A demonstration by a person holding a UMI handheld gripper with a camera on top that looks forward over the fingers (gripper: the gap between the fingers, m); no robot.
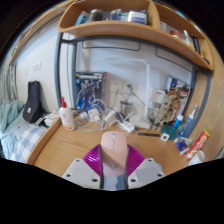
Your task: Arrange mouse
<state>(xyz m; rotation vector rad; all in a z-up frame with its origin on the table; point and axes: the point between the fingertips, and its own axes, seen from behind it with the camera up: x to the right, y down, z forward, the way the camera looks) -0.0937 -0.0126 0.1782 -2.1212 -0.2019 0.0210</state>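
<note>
Between the fingers [113, 172] — pinched, a pale mouse [115, 150], above wooden desk [70, 143], cluttered shelf [120, 27] beyond.

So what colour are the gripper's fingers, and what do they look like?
The two-finger gripper has pale grey, blocky, angular fingers. The inner faces carry bright magenta pads with a ribbed look. No cables, markings or sleeve show.

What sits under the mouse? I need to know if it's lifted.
The mouse is clamped between the tool pads, nose forward. The wooden desk shows ahead, but the mouse's body hides whatever is beneath it.
</note>
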